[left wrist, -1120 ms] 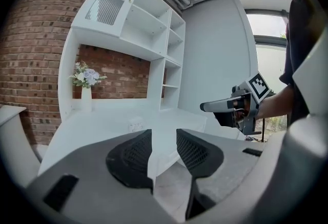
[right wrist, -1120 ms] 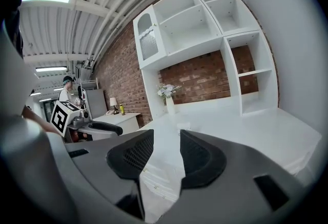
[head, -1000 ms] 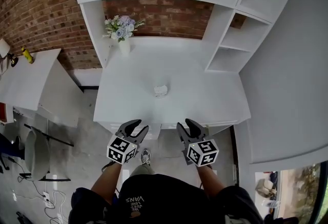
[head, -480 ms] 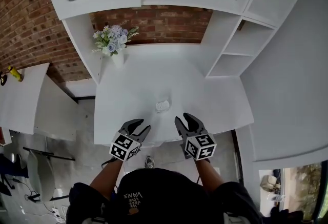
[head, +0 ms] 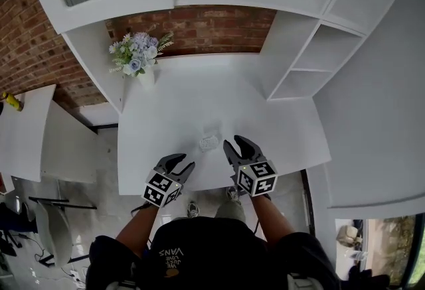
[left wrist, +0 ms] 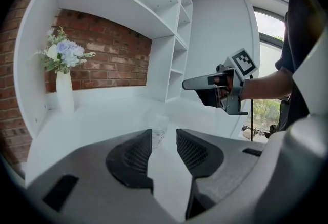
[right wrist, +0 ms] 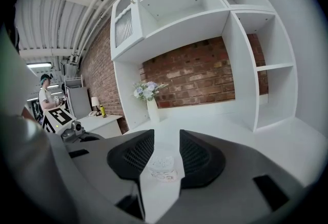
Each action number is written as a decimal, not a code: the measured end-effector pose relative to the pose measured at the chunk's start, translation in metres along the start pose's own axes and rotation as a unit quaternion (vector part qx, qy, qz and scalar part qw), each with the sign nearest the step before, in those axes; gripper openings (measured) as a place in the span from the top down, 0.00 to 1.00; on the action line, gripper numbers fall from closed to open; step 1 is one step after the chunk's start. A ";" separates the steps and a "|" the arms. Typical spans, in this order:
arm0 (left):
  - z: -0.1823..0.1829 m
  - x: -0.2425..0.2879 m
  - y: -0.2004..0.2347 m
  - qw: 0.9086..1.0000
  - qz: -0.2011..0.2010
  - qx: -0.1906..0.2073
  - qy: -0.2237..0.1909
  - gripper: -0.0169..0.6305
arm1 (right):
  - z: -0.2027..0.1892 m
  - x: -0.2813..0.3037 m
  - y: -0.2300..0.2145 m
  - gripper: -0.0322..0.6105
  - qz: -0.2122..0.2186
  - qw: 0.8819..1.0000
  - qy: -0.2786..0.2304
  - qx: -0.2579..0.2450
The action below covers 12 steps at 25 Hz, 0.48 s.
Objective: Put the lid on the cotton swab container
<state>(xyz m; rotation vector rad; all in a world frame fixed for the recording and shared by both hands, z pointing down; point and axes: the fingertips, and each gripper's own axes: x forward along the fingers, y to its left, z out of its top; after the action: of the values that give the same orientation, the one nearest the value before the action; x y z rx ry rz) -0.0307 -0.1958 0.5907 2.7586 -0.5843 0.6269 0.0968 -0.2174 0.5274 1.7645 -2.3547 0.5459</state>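
My main worry is the container [head: 208, 143] itself. It is small, clear and looks light, and it stands alone on the white tabletop [head: 192, 99] close to the front edge, so a clumsy approach could knock it over or push it off toward the floor. The right gripper [head: 238, 145] sits just beside it, fingers spread and holding nothing. In the right gripper view the container shows in the gap just past the tips, so a fast push forward would bump it rather than straddle it. The left gripper [head: 180, 164] hangs a little further back at the tabletop's edge. It is also spread and empty, with the container framed beyond its tips in its own view. The second risk is the lid. I cannot pick out a separate lid in any view, or tell whether one already rests on top, because clear plastic on white reads poorly. I could squeeze the wrong part, or crush the thin wall if I close too hard. I judge that a lid brought down tilted would tip the container rather than seat. The container stands upright with its long axis vertical and its mouth toward the ceiling. It is round, so it has no real front, though a label band faces the right gripper. The vase [head: 145, 74] is well away at the back left.
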 end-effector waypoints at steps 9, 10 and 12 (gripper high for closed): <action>0.006 0.032 0.010 0.998 0.054 -0.043 0.000 0.77 | 0.000 0.043 -0.019 0.76 0.073 0.996 0.048 -0.018; 0.007 0.034 0.012 0.997 0.062 -0.049 -0.001 0.77 | -0.001 0.048 -0.021 0.76 0.082 0.995 0.053 -0.020; 0.010 0.040 0.014 0.995 0.078 -0.059 -0.003 0.77 | -0.001 0.056 -0.023 0.76 0.100 0.993 0.061 -0.025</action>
<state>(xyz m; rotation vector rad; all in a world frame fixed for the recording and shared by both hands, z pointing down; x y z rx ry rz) 0.0001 -0.2244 0.6029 2.6232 -0.8161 0.5956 0.1015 -0.2725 0.5510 1.4394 -2.4514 0.5960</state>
